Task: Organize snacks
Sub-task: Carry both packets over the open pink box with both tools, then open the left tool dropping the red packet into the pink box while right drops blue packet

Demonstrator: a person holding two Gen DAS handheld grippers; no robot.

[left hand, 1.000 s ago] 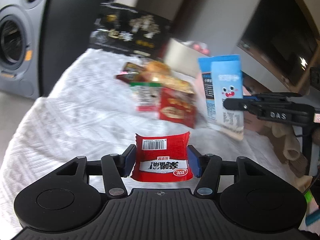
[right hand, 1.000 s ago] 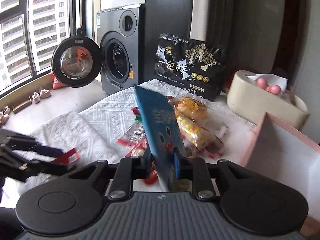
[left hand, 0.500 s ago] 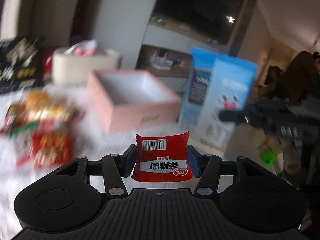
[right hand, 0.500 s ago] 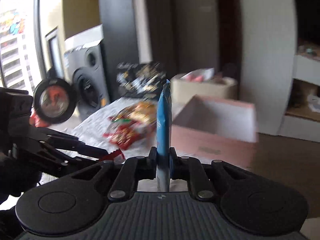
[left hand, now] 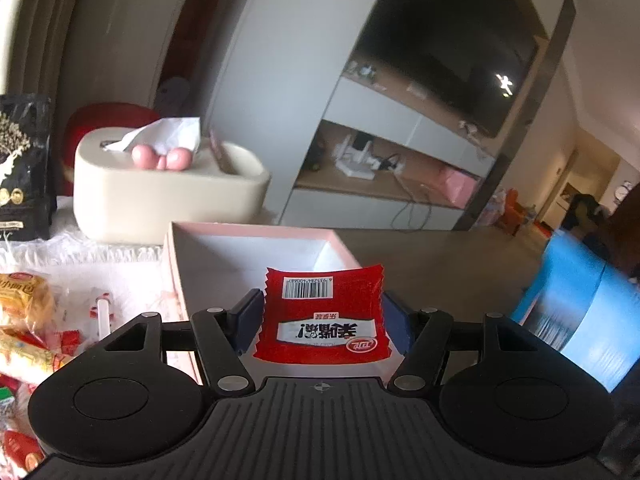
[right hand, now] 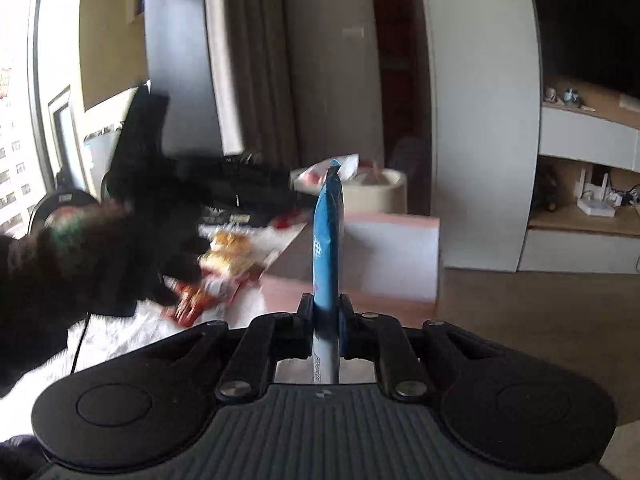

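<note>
**Left jaws parted over pink box, right clamped on blue pack**

Left gripper [left hand: 322, 322] sat over the near edge of the pink box [left hand: 176, 276]. Box rim ran just left of the left pad and away beyond the tips; open floor lay past the far wall and to the right. Jaws had just been opening. The red snack packet [left hand: 320, 316] was between the pads with a visible gap on each side, barcode end pointing away, over the box's white interior. No other contents could be seen in the visible part of the box.

Left of the claw: loose snack packs [left hand: 28, 320] on the white tablecloth [left hand: 100, 264]. Beyond the box: cream tissue holder [left hand: 168, 196], tissue sticking up; black bag [left hand: 24, 168] at far left.

Right gripper [right hand: 326, 318] was closed tight on the blue snack pack [right hand: 328, 240], held edge-on and upright between the pads. Ahead of it: the pink box's [right hand: 392, 256] side wall; clear floor to the right. To its left, the left gripper and a dark-sleeved arm [right hand: 80, 256] were blurred.
</note>
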